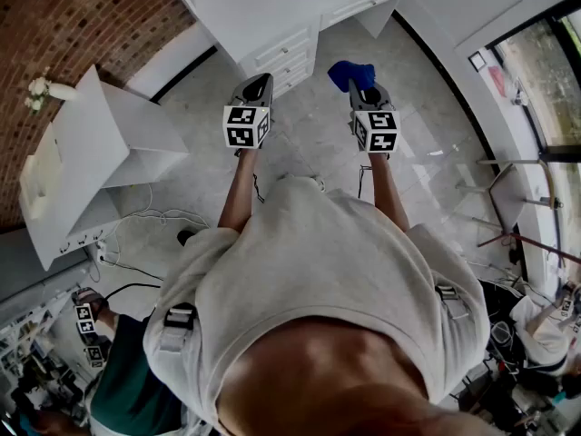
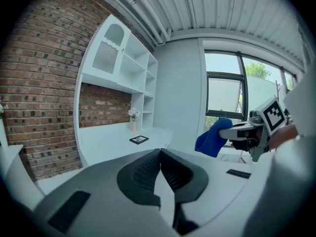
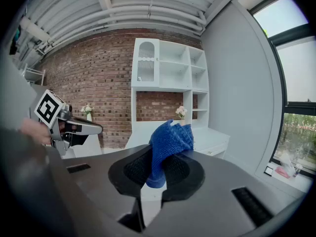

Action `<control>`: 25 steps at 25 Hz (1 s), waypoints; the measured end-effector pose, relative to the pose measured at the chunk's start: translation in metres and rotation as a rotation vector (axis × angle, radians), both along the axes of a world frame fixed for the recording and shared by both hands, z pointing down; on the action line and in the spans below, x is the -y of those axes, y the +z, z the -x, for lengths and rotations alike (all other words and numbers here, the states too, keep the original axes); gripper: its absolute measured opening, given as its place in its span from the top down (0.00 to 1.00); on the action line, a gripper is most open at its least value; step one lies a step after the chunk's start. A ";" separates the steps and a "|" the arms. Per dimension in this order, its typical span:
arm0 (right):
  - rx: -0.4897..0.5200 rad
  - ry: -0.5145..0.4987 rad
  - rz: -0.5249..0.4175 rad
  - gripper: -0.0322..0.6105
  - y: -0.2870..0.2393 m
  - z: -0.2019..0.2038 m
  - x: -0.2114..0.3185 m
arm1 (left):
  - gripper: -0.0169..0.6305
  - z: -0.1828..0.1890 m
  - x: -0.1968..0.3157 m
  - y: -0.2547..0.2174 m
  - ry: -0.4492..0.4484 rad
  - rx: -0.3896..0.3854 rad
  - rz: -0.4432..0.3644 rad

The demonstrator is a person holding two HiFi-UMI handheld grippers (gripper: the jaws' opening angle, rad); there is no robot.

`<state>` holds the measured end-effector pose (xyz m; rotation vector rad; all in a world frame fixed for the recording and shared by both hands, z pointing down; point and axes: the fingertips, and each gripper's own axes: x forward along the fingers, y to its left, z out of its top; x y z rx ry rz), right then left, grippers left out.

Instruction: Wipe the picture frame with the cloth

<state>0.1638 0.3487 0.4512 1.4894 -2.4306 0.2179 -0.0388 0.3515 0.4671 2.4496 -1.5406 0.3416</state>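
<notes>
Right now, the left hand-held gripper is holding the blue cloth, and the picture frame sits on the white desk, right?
Not quite: it is the right hand-held gripper that holds the blue cloth, as the right gripper view shows. The left hand-held gripper is shut on nothing. The picture frame does sit on the white desk.

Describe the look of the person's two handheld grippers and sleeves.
The left gripper and right gripper are grey, with black ribbed pads. Each carries a white cube printed with black square markers. The person wears a light grey short-sleeved top.
</notes>
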 end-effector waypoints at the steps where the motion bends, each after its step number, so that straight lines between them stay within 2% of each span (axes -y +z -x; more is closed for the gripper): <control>1: -0.001 0.000 0.001 0.86 0.000 -0.001 0.000 | 0.95 -0.001 0.000 -0.001 0.001 -0.001 -0.002; 15: 0.016 -0.029 0.004 0.86 0.001 -0.001 0.000 | 0.95 -0.001 -0.001 0.000 -0.017 0.008 -0.001; 25: 0.020 -0.072 0.025 0.86 0.012 -0.020 0.011 | 0.95 -0.027 0.009 0.006 -0.041 0.010 0.008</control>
